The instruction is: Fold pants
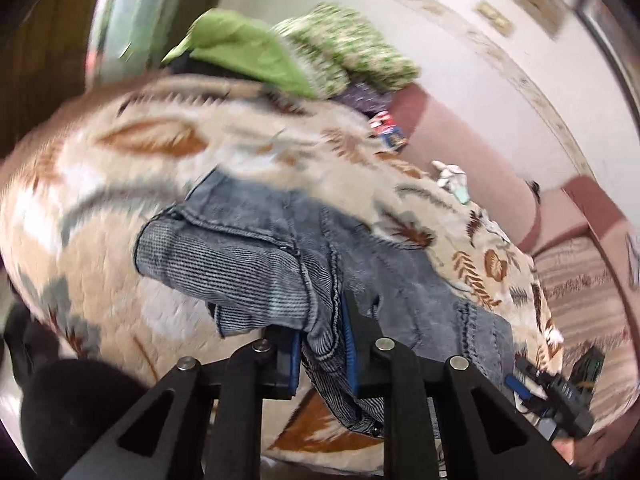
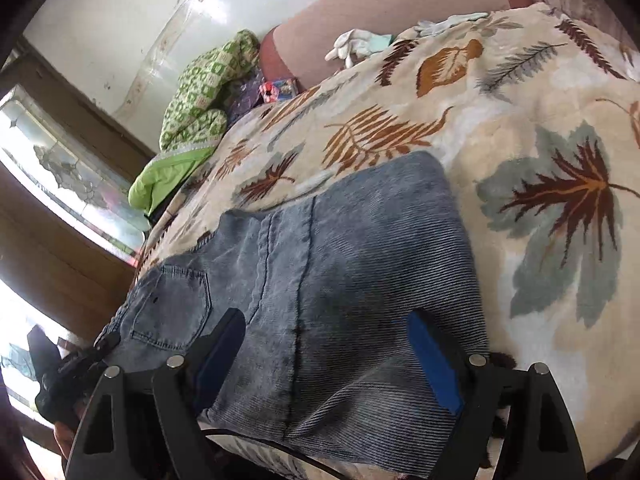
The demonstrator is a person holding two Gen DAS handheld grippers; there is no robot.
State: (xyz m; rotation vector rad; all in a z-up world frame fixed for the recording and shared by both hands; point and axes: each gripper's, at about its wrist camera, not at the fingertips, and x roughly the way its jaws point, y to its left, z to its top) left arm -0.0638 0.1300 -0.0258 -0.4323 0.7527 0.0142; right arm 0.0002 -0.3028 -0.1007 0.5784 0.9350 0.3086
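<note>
Two tools, left tool (image 1: 322,344) clamped on pants (image 1: 256,256), right tool (image 2: 332,356) spread wide above them

Leaf blanket (image 2: 500,92), green quilt (image 2: 200,92), gloves (image 2: 356,46).

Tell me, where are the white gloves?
The gloves lie at the far edge of the leaf blanket, near the top middle of the right wrist view, right of the green checked cloth and beyond the jeans.

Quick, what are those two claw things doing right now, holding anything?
Left gripper: closed, pinching a bunched fold of the jeans.
Right gripper: open wide over the jeans, holding nothing.
</note>
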